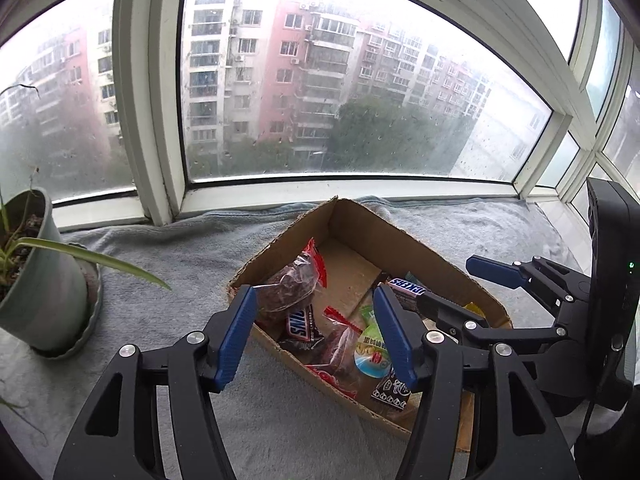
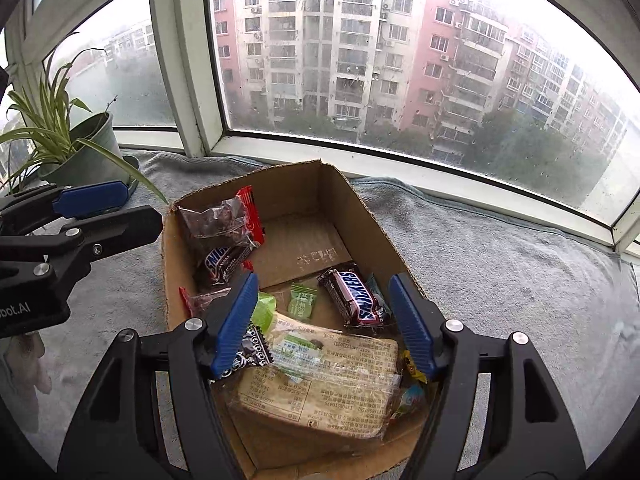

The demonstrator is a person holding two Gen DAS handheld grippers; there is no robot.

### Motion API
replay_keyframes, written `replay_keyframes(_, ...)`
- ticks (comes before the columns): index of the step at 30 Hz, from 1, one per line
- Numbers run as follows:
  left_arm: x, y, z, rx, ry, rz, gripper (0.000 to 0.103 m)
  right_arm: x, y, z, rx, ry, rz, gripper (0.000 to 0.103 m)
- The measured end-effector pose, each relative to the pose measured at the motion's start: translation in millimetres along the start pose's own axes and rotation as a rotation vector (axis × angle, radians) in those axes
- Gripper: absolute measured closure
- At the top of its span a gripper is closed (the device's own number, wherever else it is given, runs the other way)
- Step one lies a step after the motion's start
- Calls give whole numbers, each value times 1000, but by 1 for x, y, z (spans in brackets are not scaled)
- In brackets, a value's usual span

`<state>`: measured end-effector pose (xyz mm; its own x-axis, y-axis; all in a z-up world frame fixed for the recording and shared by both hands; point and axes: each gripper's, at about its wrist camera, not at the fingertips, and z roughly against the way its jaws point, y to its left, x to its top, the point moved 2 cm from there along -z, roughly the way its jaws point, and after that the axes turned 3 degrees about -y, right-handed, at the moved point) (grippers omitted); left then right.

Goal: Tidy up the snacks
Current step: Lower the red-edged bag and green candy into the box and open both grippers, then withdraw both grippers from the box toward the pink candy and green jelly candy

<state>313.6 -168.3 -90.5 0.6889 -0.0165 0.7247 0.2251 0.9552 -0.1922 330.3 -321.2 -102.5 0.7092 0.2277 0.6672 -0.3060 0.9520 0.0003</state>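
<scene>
Setting: A grey towel (image 2: 500,264) covered a window ledge; a rain-spotted window (image 2: 400,60) faced apartment blocks.
Cardboard box (image 2: 360,216): An open, flapless carton with ragged cut rims stood on the towel, one corner pointing at the window; its brown floor was bare at the far end.
Snickers bars: One brown bar (image 2: 354,294) lay label-up near the right wall, and a second (image 2: 222,262) lay by the left wall, partly under a clear bag.
Dark-fruit bags: A clear bag with a red toothed seal (image 2: 224,220), filled with dark pieces, leaned in the far left corner; a similar bag (image 1: 338,354) lay nearer in the box.
Large pale packet (image 2: 320,384): A clear-wrapped, tan block with a printed label filled the near end of the box.
Small sweets: A green round-labelled candy (image 2: 303,300), a black-and-white wrapper (image 2: 254,350) and a yellow wrapper (image 2: 412,364) lay among the others.
Left gripper (image 1: 316,336): Its blue-padded jaws stood about half apart above the near left rim of the box, nothing between the pads.
Right gripper (image 2: 324,324): Its jaws stood fairly wide over the near end of the box, above the pale packet, pads clear of it.
Potted plant (image 2: 86,152): A long-leaved plant in a grey-green pot with a saucer stood on the towel, left of the box and apart from it.
</scene>
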Motion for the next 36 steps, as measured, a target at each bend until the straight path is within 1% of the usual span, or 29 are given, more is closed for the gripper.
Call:
replay_keyframes(8,-3,4,35,-9,-30,-12,43,-3,13,34,-2,-10,7,33)
replay_keyframes(11,-9,12,50,-19,-33,-7,43,-9,18,43,27,10,1,32)
replay_keyframes(13,-14,18,62,-17,-37,-11,43,-16,23,47,45,31,5,27)
replay_keyframes(14,-18,22,67,-14,-40,-15,43,-20,26,48,56,41,5,22)
replay_keyframes(20,-44,51,87,14,-13,-1,43,-41,44,65,128,53,2,22)
replay_keyframes(22,-55,60,91,20,5,10,43,-45,53,72,140,44,18,26)
replay_keyframes(23,-60,63,92,22,15,16,43,-47,58,75,144,41,29,32)
replay_keyframes(24,-66,66,93,24,23,22,43,-49,62,77,144,42,37,42)
replay_keyframes(25,-72,69,95,26,32,27,43,-50,66,78,155,45,42,49)
replay_keyframes(26,-78,72,95,29,42,34,43,-52,71,78,175,51,46,60)
replay_keyframes(29,-95,76,97,22,71,63,43,-58,85,75,188,68,79,61)
replay_keyframes(34,-122,73,95,20,112,71,43,-72,108,61,230,125,156,61)
replay_keyframes(36,-134,70,92,9,135,79,48,-76,117,51,236,152,188,61)
